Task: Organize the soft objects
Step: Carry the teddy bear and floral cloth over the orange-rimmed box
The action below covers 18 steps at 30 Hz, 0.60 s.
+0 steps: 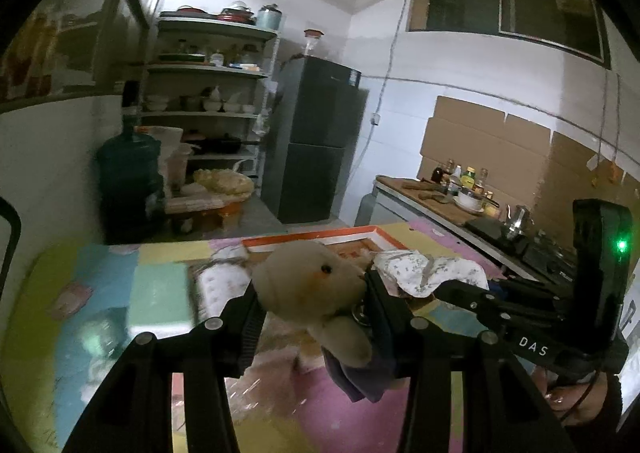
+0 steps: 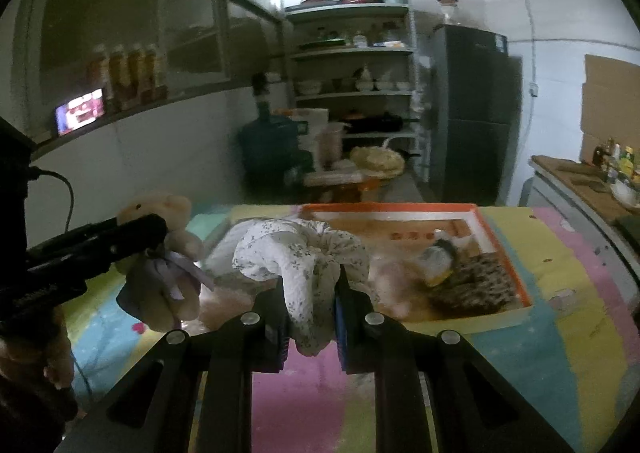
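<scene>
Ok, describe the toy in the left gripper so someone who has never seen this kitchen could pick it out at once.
Start at the orange-rimmed box on the pastel mat. To its left, lifted above the mat, the left gripper is shut on a beige teddy bear. Its purple cloth sets it apart from the white flowered fabric beside it, which the right gripper holds.

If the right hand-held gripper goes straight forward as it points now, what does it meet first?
Probably the orange-rimmed tray, just beyond the floral cloth that the right hand-held gripper holds; depth is unclear.
</scene>
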{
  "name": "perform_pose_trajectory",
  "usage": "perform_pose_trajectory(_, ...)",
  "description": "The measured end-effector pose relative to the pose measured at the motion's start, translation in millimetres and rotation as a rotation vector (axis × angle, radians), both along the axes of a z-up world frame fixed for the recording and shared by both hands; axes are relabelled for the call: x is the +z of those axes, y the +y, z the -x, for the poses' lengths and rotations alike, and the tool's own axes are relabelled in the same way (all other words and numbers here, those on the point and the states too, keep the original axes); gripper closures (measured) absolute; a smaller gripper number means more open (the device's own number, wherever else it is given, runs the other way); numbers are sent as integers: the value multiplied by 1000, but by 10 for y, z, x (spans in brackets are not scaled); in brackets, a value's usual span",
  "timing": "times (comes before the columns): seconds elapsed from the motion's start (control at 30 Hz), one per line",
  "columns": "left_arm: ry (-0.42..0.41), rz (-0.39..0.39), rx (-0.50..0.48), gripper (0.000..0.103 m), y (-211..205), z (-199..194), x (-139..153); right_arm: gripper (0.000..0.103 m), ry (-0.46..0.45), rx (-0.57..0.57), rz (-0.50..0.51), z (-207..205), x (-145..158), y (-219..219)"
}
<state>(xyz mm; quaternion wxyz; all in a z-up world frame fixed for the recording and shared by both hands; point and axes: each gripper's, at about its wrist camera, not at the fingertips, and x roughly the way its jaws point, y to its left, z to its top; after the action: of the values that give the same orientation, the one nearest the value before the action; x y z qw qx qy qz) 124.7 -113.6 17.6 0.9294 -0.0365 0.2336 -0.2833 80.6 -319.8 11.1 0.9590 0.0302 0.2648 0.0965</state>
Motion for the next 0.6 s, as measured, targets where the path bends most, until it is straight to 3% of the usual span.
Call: perform_pose_trajectory(0.6, 109, -20, -8, 55, -862, -1020, -39, 85, 32, -119, 54, -733, 20, -898)
